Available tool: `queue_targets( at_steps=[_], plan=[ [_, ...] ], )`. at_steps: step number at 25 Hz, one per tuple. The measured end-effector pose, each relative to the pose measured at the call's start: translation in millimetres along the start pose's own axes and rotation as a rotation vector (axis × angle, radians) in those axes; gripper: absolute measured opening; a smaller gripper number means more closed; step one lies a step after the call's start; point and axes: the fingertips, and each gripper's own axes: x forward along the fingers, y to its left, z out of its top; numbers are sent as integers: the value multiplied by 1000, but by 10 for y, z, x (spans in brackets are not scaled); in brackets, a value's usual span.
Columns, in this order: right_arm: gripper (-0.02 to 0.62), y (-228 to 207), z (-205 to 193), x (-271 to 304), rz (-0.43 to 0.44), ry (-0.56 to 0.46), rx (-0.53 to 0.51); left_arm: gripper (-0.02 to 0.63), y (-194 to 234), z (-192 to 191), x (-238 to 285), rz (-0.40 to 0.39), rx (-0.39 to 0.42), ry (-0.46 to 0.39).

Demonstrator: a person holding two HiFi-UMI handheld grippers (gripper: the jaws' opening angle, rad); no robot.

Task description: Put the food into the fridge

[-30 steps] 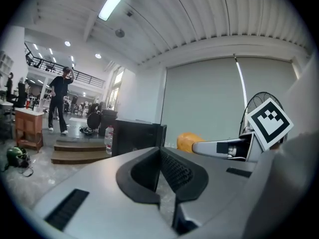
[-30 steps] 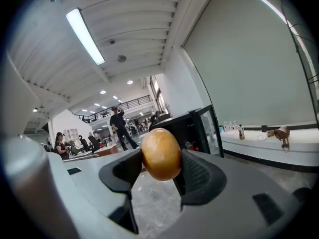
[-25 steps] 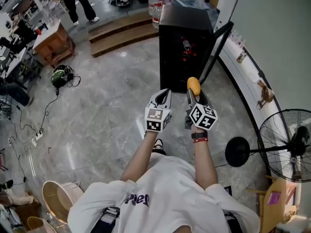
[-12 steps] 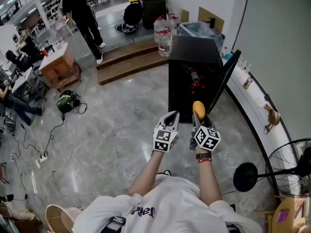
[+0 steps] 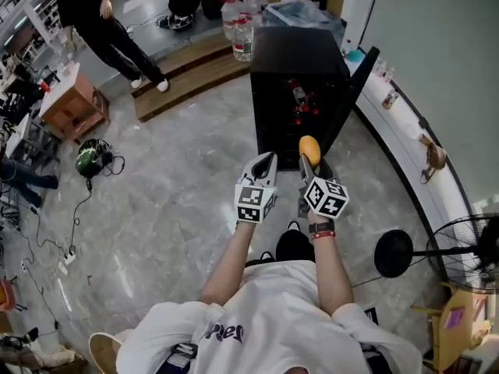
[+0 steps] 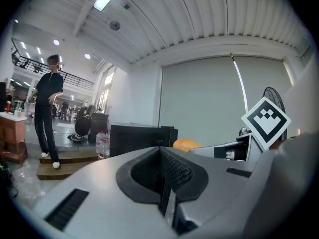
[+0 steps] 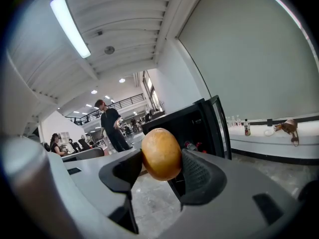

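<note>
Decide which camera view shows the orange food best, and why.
The right gripper view: the orange food sits large and central, clamped by the right gripper. The head view shows it small, from above; the left gripper view shows only a sliver.

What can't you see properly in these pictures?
- Head view: inside the black fridge it is dark, and the red things on its shelves are too small to name.
- Right gripper view: the right gripper covers both sides of the round orange-brown food; fruit or bun, I cannot tell.
- Left gripper view: the left gripper, jaws together, blocks the fridge's lower part.
- Head view: the black standing fan is cut off by the right edge.
</note>
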Motion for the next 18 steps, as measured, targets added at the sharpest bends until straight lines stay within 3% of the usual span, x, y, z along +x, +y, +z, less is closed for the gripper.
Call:
queue_targets(
  at_steps=[6,18],
  plan=[
    [262,-298,-91,602,11,56,7,20,259,-327,561,21,-38,62],
    [262,-723,-624,1372,0,155,-6,20,671,-951,1315,67,-63,84]
  ],
)
